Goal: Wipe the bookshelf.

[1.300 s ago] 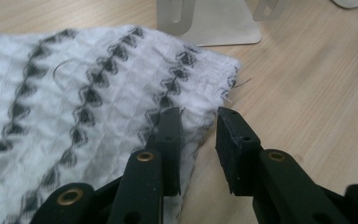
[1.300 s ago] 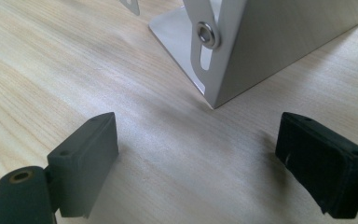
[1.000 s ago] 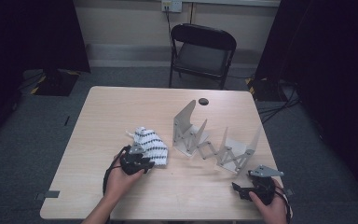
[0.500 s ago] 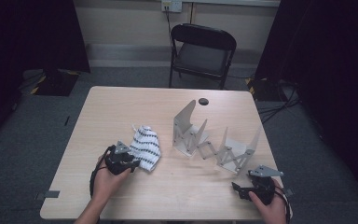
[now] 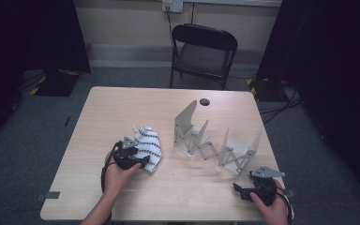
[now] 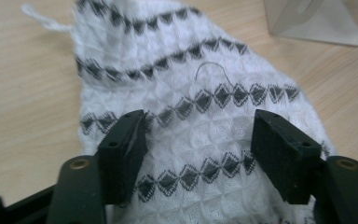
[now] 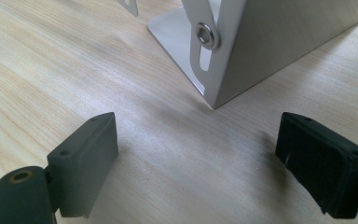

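My left jaws (image 6: 199,154) stand released and have just been opening; the white cloth with dark diamond stripes (image 6: 191,98) lies flat on the bench (image 6: 23,84) between and ahead of them, its weave unpinched by either pad. In the high view the left jaws (image 5: 138,158) sit at the near edge of the cloth (image 5: 149,146). A loose thread end (image 6: 42,18) trails from the far left corner. Beyond the cloth, to the far right, stands the foot of the folding metal rack (image 6: 312,21).

My right jaws (image 7: 200,163) are released too, wide apart over bare bench, with nothing between them; a riveted plate of the rack (image 7: 261,42) stands just ahead. In the high view the right jaws (image 5: 243,191) rest near the bench's front edge, just in front of the rack (image 5: 215,140).

Judgement: the cloth is being laid down or regripped. To do this well, I should lift clear without snagging the weave, then re-grasp at a corner or edge, not mid-panel.
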`<state>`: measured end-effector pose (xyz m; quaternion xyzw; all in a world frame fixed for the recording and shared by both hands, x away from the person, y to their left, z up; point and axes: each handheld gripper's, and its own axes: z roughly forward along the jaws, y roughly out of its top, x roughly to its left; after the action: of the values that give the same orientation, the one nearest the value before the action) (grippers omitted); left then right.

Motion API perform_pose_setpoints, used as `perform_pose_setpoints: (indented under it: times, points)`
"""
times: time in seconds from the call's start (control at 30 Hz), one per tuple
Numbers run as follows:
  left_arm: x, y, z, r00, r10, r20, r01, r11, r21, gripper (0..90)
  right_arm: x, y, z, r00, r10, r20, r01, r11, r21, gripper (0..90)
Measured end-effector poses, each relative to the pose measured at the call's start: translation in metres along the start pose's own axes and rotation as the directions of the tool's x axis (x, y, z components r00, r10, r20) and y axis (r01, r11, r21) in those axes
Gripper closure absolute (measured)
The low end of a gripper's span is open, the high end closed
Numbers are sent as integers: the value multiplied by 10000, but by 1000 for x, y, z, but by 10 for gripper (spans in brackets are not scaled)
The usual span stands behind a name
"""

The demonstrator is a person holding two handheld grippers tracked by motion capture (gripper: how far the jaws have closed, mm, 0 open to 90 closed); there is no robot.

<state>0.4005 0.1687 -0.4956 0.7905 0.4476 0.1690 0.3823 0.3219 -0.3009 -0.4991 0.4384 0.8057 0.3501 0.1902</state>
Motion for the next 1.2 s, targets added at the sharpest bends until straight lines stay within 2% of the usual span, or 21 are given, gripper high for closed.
perform_pose_setpoints:
  times: [0.07, 0.1, 0.17, 0.23, 0.33, 0.37, 0.47, 0.5, 0.53, 0.57, 0.6, 0.67, 0.77, 0.8, 0.83, 1.0, 1.03, 1.07, 1.1, 1.13, 1.2]
  points:
    - [0, 0, 0, 10000, -9, -65, 8, 10000, -53, 360, 0, 0, 0, 10000, -1, 0, 1, 10000, 0, 122]
    - [-1, 1, 1, 9997, 70, -242, -69, 10000, 41, 387, 0, 0, 0, 10000, -2, -2, 2, 10000, -1, 122]
    - [-1, 3, 1, 9998, 74, -205, -71, 9999, 152, 495, 0, 0, 0, 10000, -3, -1, 3, 10000, -1, 122]
    - [0, 6, 1, 10000, -32, 21, 32, 9996, 283, 662, 0, 0, 0, 10000, -1, -1, 1, 10000, 0, 122]
    - [-1, 13, 2, 9999, -124, 99, 117, 9977, 662, 759, 0, 0, 0, 10000, 0, -3, 0, 10000, -1, 122]
    - [-1, 14, 2, 9999, 30, 135, -39, 9976, 693, 771, 0, 0, 0, 10000, 0, -1, 0, 10000, 1, 122]
    - [-1, 18, 1, 9996, 52, 272, -69, 9980, 626, 789, 0, 0, 0, 10000, 1, -5, -1, 10000, -3, 122]
    - [1, 23, -2, 9992, -81, 384, 67, 9993, 367, 792, 0, 0, 0, 10000, -1, -4, 1, 10000, -4, 122]
    - [1, 23, -2, 9992, -81, 384, 67, 9993, 367, 793, 0, 0, 0, 10000, -1, -4, 1, 10000, -4, 122]
    - [4, 37, -10, 9990, 34, 450, -43, 9998, 195, 794, 0, 0, 0, 10000, 2, -5, -2, 10000, -4, 122]
    - [4, 37, -10, 9990, 34, 450, -43, 9998, 195, 794, 0, 0, 0, 10000, -1, -7, 1, 10000, -4, 122]
    - [4, 61, -21, 9980, 89, 625, -78, 9998, -173, 793, 0, 0, 0, 10000, -5, -10, 5, 10000, -3, 122]
    - [1, 90, -32, 9968, 494, 627, -452, 9968, -659, 793, 0, 0, 0, 10000, -4, -9, 4, 10000, -2, 122]
    - [1, 90, -32, 9968, 494, 627, -452, 9968, -659, 792, 0, 0, 0, 10000, -5, -10, 5, 10000, -2, 122]
    - [-4, 110, -41, 9948, 752, 693, -679, 9925, -1020, 791, 0, 0, 0, 10000, -5, -10, 5, 10000, -2, 122]
    - [-17, 148, -55, 9890, 1207, 858, -1030, 9768, -1879, 790, 0, 0, 0, 10000, -6, -10, 6, 10000, -2, 122]
    - [-20, 154, -57, 9867, 1356, 893, -1157, 9731, -1994, 789, 0, 0, 0, 10000, -3, -10, 3, 10000, -3, 122]
    - [-20, 154, -57, 9867, 1356, 893, -1157, 9731, -1994, 788, 0, 0, 0, 10000, -3, -10, 3, 10000, -3, 122]
    - [-23, 159, -57, 9837, 1523, 960, -1295, 9690, -2104, 787, 0, 0, 0, 10000, -3, -10, 3, 10000, -3, 122]
    - [-30, 165, -54, 9761, 1894, 1064, -1646, 9644, -2069, 787, 0, 0, 0, 10000, -4, -11, 4, 10000, -2, 122]
    - [-37, 164, -47, 9678, 2205, 1214, -1961, 9629, -1856, 787, 0, 0, 0, 10000, -8, -10, 8, 10000, -5, 122]
